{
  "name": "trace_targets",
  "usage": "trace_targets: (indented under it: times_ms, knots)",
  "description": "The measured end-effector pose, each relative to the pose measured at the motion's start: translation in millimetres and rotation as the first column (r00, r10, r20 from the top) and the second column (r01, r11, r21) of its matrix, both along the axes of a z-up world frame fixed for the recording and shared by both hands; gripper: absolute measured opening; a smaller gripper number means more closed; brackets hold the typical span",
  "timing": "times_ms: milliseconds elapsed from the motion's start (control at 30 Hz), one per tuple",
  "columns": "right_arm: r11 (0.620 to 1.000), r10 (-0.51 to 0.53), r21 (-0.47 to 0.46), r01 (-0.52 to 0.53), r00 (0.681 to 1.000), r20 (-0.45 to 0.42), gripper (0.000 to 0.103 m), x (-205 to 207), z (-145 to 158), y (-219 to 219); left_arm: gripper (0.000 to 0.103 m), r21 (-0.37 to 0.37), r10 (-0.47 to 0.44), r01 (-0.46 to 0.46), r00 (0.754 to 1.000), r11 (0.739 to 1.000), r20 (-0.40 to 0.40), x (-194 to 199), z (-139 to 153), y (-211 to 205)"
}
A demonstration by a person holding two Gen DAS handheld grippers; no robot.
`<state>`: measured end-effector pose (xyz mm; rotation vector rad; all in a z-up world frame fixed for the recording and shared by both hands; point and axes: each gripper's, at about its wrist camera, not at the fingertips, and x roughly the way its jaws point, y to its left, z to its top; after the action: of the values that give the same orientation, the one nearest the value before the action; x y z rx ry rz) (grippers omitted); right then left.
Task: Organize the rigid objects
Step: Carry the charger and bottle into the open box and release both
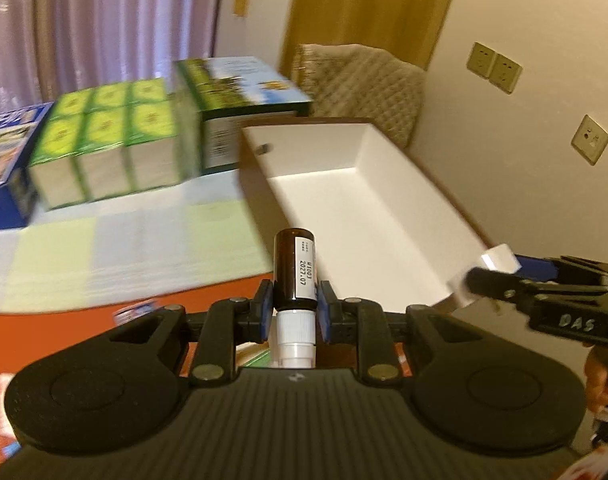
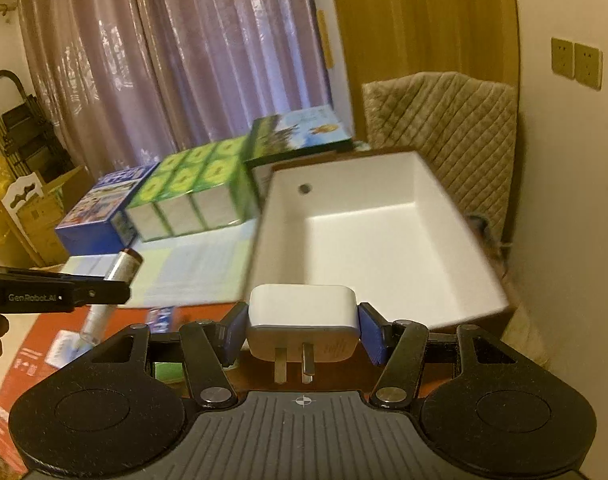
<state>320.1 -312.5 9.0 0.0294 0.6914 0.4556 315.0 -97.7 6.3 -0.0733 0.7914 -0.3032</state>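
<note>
Left gripper (image 1: 293,312) clamps brown spray bottle (image 1: 293,268) below its cap; right gripper (image 2: 301,334) pinches white charger plug (image 2: 304,322). White bin (image 2: 368,240) ahead, likely destination.

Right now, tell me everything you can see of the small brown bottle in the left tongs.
The brown bottle is a small dark amber vial, glass or plastic by its look, with a white label printed "2027.07" and a ribbed white cap. It is clamped at its lower body between the blue pads of the left tongs, cap toward the camera, base pointing forward. It is held in the air beside the white box, not inside it.
</note>
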Motion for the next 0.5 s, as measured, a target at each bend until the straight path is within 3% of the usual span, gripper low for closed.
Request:
trace_targets:
  times_ms: [233, 500]
  knots:
    - [0.997, 0.039, -0.065, -0.04, 0.999, -0.014, 0.055, 56, -13, -36, 0.02, 0.02, -0.01, 0.011, 0.999, 1.0, -0.038, 45, -17, -77]
    - [0.979, 0.11, -0.162, -0.128, 0.987, -0.115, 0.055, 103, -48, -44, 0.02, 0.039, 0.01, -0.005, 0.992, 0.999, -0.128, 81, -51, -111]
